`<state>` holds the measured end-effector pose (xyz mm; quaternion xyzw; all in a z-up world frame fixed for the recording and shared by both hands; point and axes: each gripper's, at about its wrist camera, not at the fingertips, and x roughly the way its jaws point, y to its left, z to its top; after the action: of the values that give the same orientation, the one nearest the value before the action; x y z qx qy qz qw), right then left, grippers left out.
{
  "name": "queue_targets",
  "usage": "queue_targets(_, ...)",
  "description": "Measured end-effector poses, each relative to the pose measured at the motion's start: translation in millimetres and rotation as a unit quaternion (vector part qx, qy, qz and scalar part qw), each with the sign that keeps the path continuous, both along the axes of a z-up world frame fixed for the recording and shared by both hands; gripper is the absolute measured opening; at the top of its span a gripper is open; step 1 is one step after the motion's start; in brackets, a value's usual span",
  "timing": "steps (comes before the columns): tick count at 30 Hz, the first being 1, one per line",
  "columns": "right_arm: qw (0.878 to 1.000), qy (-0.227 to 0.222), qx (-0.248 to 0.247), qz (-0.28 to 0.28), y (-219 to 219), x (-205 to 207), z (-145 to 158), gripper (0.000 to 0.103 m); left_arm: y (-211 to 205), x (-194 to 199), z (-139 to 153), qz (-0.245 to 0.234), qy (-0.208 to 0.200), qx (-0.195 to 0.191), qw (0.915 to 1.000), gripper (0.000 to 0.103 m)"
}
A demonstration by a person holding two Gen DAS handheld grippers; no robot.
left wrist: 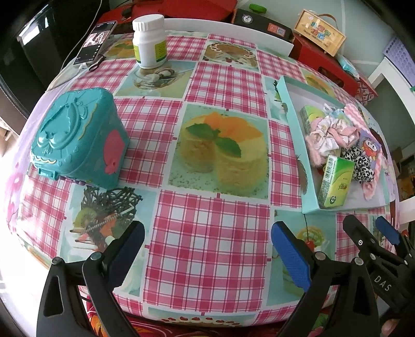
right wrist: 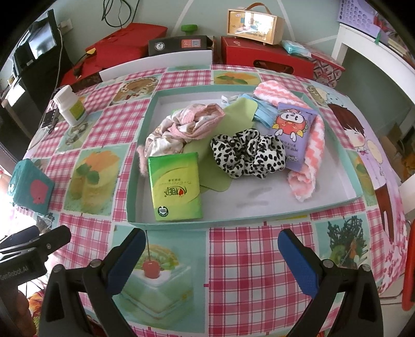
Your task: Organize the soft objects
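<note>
A shallow teal tray (right wrist: 135, 181) on the checked tablecloth holds soft things: a green tissue pack (right wrist: 176, 186), a black-and-white spotted scrunchie (right wrist: 249, 153), a pink and white scrunchie (right wrist: 179, 127), a pink zigzag sock (right wrist: 311, 155), a purple cartoon packet (right wrist: 293, 129), a blue face mask (right wrist: 262, 114) and a green cloth (right wrist: 233, 116). The tray (left wrist: 293, 124) lies at the right in the left wrist view. My right gripper (right wrist: 210, 259) is open and empty just in front of the tray. My left gripper (left wrist: 207, 248) is open and empty over the table's near middle.
A teal plastic box (left wrist: 77, 137) sits at the table's left. A white pill bottle (left wrist: 150, 41) and a phone (left wrist: 94, 41) stand at the far left. Red boxes (right wrist: 267, 59) and a wooden case (right wrist: 254, 23) crowd behind the table.
</note>
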<state>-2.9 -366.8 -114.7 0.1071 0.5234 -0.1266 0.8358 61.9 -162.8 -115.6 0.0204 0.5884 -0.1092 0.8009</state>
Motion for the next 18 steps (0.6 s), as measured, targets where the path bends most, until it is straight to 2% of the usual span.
queue_targets(18,1.000,0.004,-0.002,0.002,1.2,0.2,-2.3,0.103,1.8,0.1,-2.8,0.008,0.005,-0.001,1.0000,0.098)
